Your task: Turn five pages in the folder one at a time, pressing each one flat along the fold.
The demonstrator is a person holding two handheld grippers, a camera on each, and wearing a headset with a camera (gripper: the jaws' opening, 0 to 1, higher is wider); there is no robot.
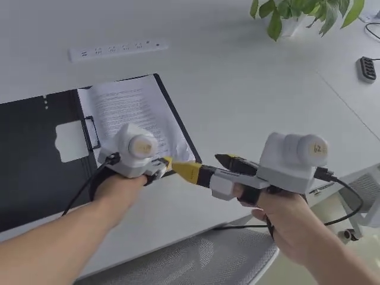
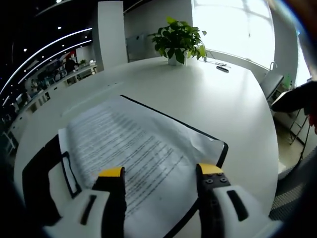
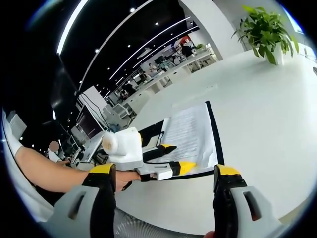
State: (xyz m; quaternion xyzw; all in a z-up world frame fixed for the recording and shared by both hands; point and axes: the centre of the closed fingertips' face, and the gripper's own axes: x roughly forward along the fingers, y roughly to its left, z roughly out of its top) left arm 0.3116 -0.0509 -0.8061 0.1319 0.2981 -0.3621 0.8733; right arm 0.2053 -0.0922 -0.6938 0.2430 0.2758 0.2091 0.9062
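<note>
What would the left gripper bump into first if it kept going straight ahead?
Probably the printed page in the open folder; the left gripper points low across it, though depth is unclear.

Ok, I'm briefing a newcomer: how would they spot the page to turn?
On the white table lies an open black folder. Its right half, next to the left gripper, holds the page. It is the only sheet of printed text; the folder's left half is black.
</note>
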